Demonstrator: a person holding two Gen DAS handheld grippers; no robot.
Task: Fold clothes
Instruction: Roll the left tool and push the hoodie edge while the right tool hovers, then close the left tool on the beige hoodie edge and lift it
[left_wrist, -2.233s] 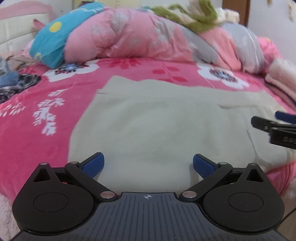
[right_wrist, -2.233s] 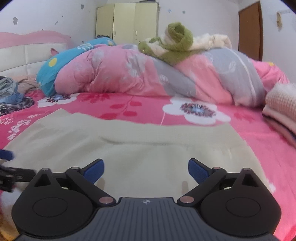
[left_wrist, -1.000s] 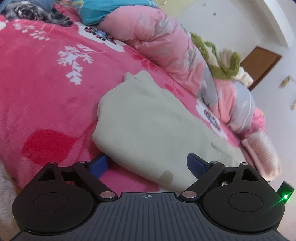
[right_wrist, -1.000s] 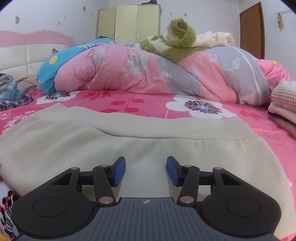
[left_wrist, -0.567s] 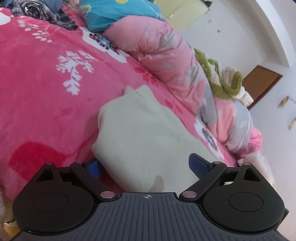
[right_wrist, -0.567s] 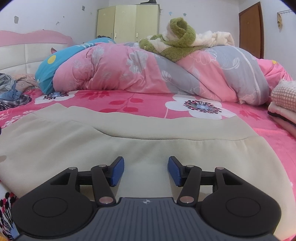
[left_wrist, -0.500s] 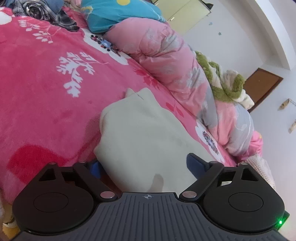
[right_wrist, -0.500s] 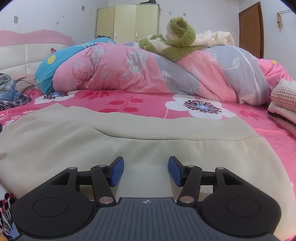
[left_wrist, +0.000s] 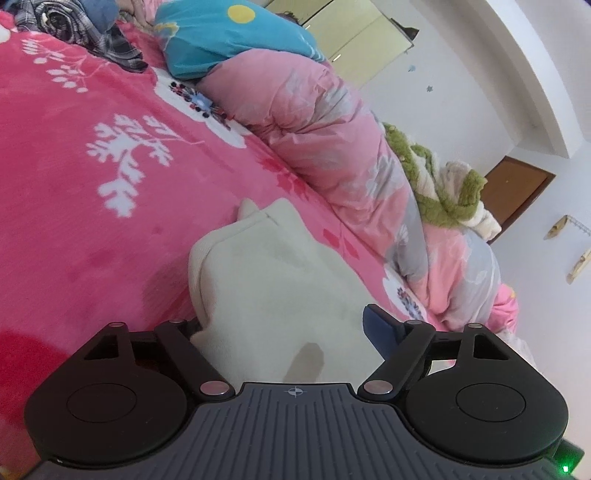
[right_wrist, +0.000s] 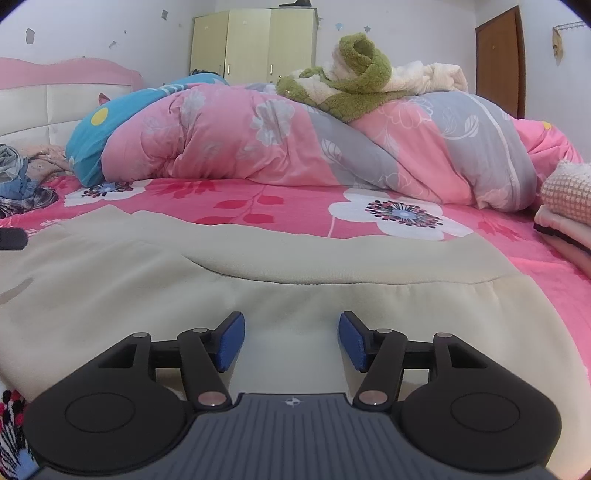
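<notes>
A cream garment lies spread flat on the pink flowered bedsheet. My left gripper straddles the garment's near left corner. Its jaws are closing. The left pad is hidden behind the cloth edge, and the right blue pad stands clear over the cloth. In the right wrist view the same garment fills the foreground. My right gripper hovers at its near hem. Its jaws are opening, and cloth lies between the two blue pads without touching them. A black tip of the left gripper shows at the far left edge.
A rolled pink and grey duvet runs across the back of the bed, with a green and white fleece on top. Folded knitwear is stacked at the right. Crumpled plaid clothes lie near the headboard.
The left gripper has moved closer onto the garment's corner and its jaws have narrowed; its left pad has gone out of sight behind the cloth. The right jaws have widened slightly.
</notes>
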